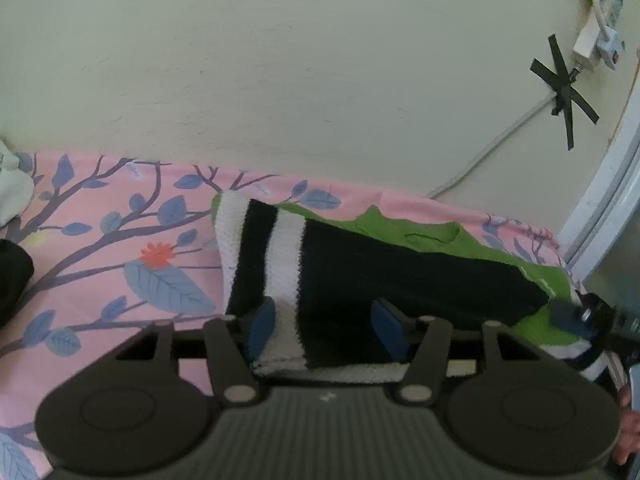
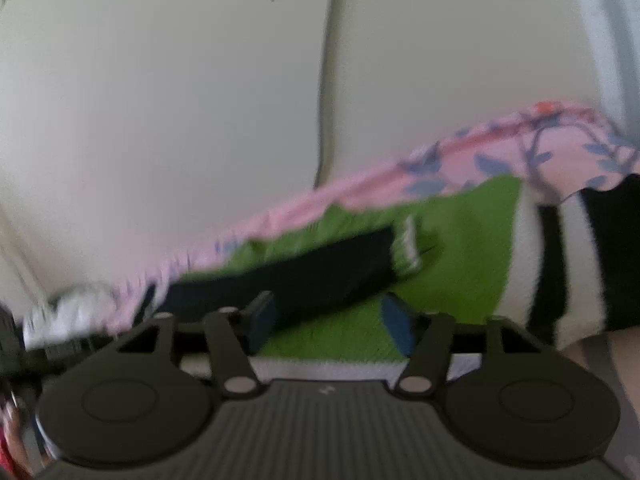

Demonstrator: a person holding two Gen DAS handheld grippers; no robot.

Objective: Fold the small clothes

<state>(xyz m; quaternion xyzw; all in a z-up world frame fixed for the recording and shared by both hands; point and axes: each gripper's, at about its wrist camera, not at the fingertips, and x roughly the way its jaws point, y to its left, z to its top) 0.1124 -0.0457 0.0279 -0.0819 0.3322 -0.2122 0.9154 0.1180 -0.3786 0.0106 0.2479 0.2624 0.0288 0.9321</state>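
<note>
A small knitted sweater [image 1: 400, 276], green with black and white bands, lies on the pink leaf-print sheet [image 1: 100, 240] close to the pale wall [image 1: 280, 60]. The left claw [image 1: 326, 330] sits low over its striped hem, blue pads spread and released, knit lying between them without being pinched. The right claw [image 2: 326, 328] hovers over the green part where a black sleeve [image 2: 300, 280] crosses; its pads also stand apart, gripping nothing, though that view is blurred. A cable [image 1: 492, 148] taped to the wall runs down behind the sheet.
</note>
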